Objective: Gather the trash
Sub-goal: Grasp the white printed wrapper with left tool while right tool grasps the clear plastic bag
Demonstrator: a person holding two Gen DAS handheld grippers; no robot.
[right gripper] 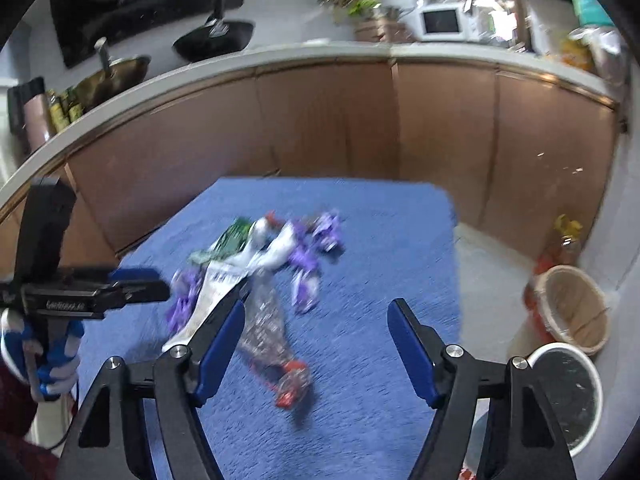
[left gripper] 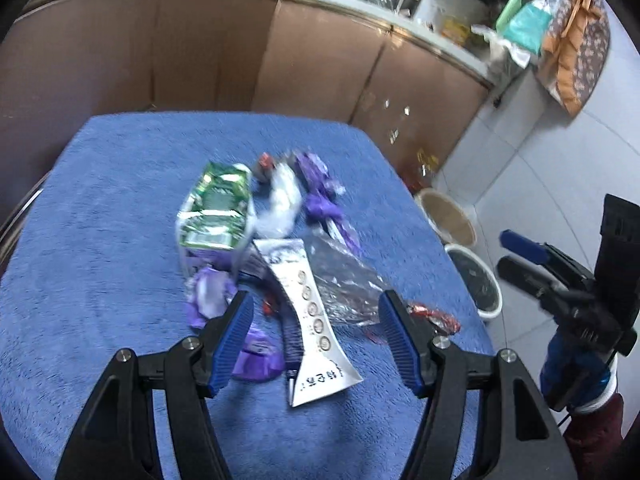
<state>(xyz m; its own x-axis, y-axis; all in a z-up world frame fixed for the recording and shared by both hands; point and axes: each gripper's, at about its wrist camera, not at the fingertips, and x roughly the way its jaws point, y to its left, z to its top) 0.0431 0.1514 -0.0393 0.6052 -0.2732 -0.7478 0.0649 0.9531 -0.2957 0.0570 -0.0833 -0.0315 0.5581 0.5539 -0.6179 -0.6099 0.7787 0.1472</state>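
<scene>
— While both grippers, left [left gripper: 316, 330] and right [right gripper: 316, 336], are held open and empty, what is seen beneath?
— Wrappers [left gripper: 304, 304] are heaped on the blue cloth [left gripper: 100, 240]; a green carton [left gripper: 214, 212] lies behind. Two bins [right gripper: 568, 392] stand beyond the cloth's edge.

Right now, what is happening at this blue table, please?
A person holds a two-finger gripper in each hand above a pile of trash on the blue cloth. The left gripper is open over a white wrapper; the right gripper is open near a clear wrapper with red ends. Neither grips anything. A green carton and purple wrappers lie there too. Two bins wait on the floor.
</scene>
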